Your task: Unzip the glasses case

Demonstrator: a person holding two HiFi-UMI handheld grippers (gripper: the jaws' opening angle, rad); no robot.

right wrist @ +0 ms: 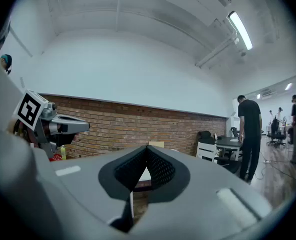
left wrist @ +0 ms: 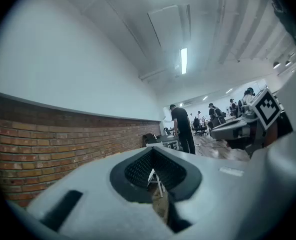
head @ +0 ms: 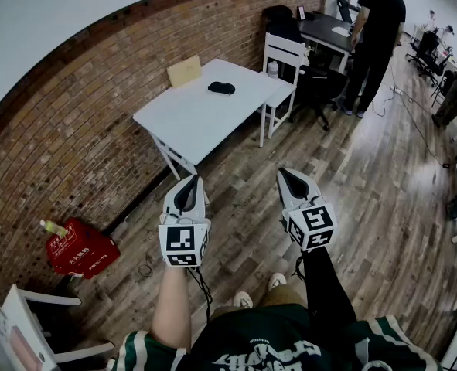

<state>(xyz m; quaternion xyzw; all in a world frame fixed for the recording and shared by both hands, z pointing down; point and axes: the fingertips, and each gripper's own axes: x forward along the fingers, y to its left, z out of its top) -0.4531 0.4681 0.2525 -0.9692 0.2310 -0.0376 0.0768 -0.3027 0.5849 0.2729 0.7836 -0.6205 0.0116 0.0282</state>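
Observation:
A small black glasses case [head: 221, 88] lies on the white table [head: 189, 122] by the brick wall, well ahead of me. Both grippers are held level over the wooden floor, far short of the table. My left gripper [head: 189, 181] has its jaws shut with nothing between them, and so does my right gripper [head: 289, 173]. In the left gripper view the closed left gripper [left wrist: 153, 152] points toward the table's legs; the right gripper [left wrist: 266, 111] shows at the side. In the right gripper view the closed right gripper [right wrist: 147, 149] faces the table, with the left gripper [right wrist: 41, 116] beside it.
A tan cardboard piece [head: 184, 71] stands at the table's far side. A white chair [head: 284, 54] and a small bottle [head: 272, 69] are at the table's right end. A person in black [head: 378, 29] stands at a dark desk [head: 327, 28]. A red box [head: 81, 247] sits by the wall.

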